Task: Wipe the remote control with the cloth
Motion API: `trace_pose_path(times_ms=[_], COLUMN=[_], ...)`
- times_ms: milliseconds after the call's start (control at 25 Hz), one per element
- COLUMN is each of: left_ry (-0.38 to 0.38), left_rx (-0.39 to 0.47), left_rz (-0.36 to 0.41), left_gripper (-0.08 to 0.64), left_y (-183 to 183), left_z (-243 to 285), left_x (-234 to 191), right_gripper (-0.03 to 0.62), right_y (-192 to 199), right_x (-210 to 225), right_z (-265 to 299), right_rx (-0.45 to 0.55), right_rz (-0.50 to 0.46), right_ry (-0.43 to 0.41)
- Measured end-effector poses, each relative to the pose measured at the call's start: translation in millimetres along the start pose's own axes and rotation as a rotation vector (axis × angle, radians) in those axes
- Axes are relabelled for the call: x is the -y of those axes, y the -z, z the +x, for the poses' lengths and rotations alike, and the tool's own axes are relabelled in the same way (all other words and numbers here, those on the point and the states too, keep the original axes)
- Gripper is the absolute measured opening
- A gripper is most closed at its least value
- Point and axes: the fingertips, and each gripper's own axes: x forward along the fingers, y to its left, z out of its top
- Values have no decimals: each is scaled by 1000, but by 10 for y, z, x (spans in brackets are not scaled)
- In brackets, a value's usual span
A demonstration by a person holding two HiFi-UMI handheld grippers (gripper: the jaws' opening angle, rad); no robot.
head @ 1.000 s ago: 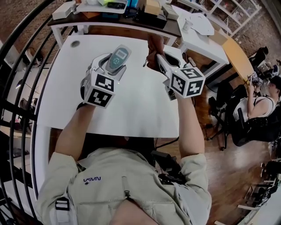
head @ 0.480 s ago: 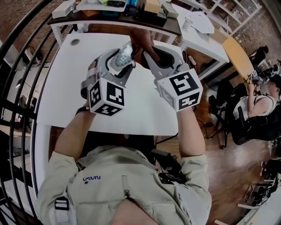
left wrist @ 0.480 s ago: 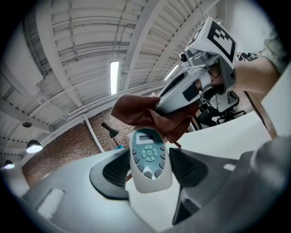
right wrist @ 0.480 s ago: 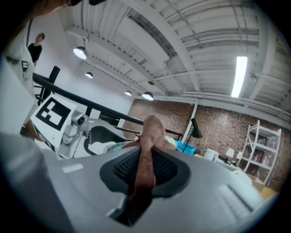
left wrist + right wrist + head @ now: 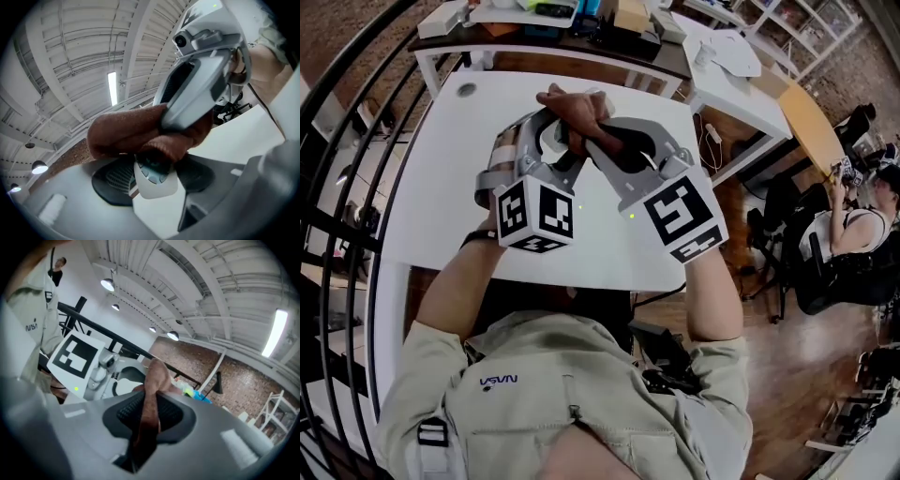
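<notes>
The fingers [image 5: 112, 180] of your left gripper [image 5: 154, 177] stand partly open, clamped on the remote control [image 5: 158, 186], which you hold above the far middle of the white desk [image 5: 441, 187]. The fingers [image 5: 174, 414] of your right gripper [image 5: 149, 411] are nearly closed, pinching the brown cloth [image 5: 124, 133] that lies over the remote's far end. Bare desk opens to the left and near you. The right edge is closer.
</notes>
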Motion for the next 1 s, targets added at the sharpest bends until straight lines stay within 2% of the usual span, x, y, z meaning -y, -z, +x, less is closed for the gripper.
trace_pose_path(times_ms=[160,280,360,440,640,720,760,800,880,960,1000], left_ry=[-14,-12,-9,-5,-3,-2,0,6,33,83,114], left_rx=[-4,-1,1,3,13,18,21,24,35,62,82], left_rz=[61,103,120,127,137,136,130,118,55,-69,-141], left_gripper=[282,282,282,282,282,282,282,282,282,282,282], left_y=[-35,-50,-64,-77,-89,-101,-104,-101,-90,-103,-125], left_z=[-40,-47,-42,-35,-35,-43,-47,-51,-61,-84,-99], left_x=[7,50,79,98,94,97,101,104,115,114,105], right_gripper=[63,63,63,63,63,63,63,63,63,63,63], right_y=[19,97,157,181,66,19,5,-7,-32,-57,-62], right_x=[463,575,519,379,-212,-321,-299,-221,63,360,452], right_z=[-190,-197,-169,-139,-33,-51,-74,-105,-186,-266,-296], right_rx=[-75,-162,-215,-243,-201,-180,-171,-163,-147,-120,-106], right_rz=[-108,-212,-276,-326,-417,-434,-432,-420,-381,-344,-328], right_ry=[228,287,271,219,-28,-72,-62,-28,97,227,264])
